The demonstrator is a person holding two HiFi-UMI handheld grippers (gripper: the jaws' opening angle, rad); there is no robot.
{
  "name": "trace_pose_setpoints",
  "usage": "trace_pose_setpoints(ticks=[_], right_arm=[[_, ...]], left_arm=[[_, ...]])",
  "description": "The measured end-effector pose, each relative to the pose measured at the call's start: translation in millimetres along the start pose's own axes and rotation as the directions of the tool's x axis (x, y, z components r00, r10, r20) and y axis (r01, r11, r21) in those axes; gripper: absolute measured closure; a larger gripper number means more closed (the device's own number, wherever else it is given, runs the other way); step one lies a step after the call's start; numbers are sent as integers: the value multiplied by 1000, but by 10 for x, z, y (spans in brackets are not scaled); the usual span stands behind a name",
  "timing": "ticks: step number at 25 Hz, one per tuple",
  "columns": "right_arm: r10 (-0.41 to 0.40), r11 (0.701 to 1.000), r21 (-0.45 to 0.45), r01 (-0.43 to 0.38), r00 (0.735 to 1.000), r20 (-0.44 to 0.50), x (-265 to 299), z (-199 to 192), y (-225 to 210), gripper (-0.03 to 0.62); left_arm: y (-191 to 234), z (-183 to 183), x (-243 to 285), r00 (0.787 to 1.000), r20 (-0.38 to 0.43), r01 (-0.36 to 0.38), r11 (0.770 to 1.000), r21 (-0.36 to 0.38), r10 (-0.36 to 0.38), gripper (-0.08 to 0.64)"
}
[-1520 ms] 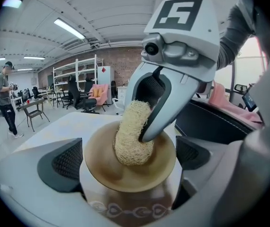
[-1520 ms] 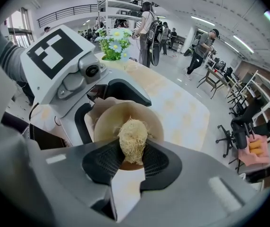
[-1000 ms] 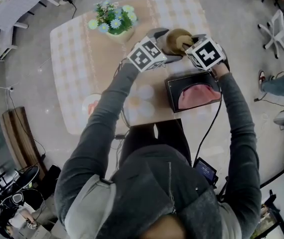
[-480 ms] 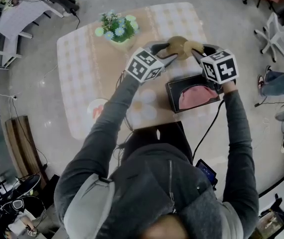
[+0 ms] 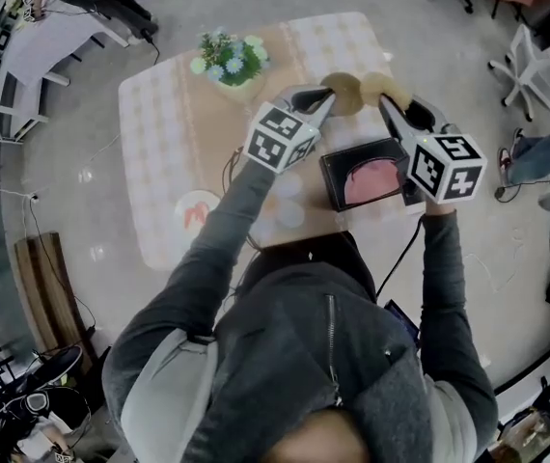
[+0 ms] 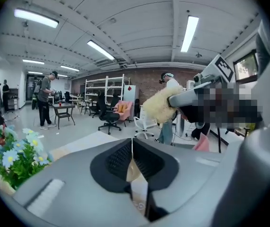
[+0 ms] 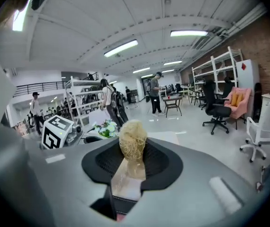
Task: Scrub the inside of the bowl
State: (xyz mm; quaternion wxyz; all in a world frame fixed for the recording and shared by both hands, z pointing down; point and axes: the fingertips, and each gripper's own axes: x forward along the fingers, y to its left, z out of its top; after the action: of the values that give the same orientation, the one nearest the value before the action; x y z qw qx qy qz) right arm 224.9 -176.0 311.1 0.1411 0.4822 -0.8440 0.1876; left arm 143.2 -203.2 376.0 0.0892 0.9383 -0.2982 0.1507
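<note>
In the head view the tan bowl is at the far edge of the table. My left gripper is shut on the bowl's near-left rim. In the left gripper view only a thin tan sliver of that rim shows between the closed pads of the left gripper. My right gripper stands just right of the bowl and is shut on the handle of a straw-coloured scrubber. The scrubber's fuzzy head sticks up above the right gripper. That head is beside the bowl, not inside it.
A pot of flowers stands at the table's far left. A black tray holding a pink cloth lies under my right arm. A small white dish sits near the front left edge. Office chairs and people stand around the room.
The left jaws have closed on the bowl's rim. My right gripper has drawn back to the right and toward me, so the scrubber now sits apart from the bowl.
</note>
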Motion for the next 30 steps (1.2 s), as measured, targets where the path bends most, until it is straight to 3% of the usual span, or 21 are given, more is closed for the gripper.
trace_pose_setpoints(ticks=[5,9,12,16,20,30], right_arm=[[-116,993,57,107,978,173,-232,48,131,483],[-203,977,123,173,935,290,-278,-9,187,483],[-248,965,177,193,892,379,-328,-46,174,485],[-317,948,155,278,852,416,-356,-159,171,486],[-336,942,145,303,855,395,-306,-279,201,488],[-323,946,150,288,876,359,-255,-352,193,488]], left_arm=[[-158,187,-155,998,50,-31,999,22,30,551],[-231,252,-301,992,105,-78,997,22,75,551],[-309,312,-430,977,177,-126,992,15,121,551],[-451,450,-628,941,280,-207,978,33,190,551],[-525,419,-681,924,318,-251,965,79,214,551],[-501,336,-634,926,298,-261,963,65,231,551]])
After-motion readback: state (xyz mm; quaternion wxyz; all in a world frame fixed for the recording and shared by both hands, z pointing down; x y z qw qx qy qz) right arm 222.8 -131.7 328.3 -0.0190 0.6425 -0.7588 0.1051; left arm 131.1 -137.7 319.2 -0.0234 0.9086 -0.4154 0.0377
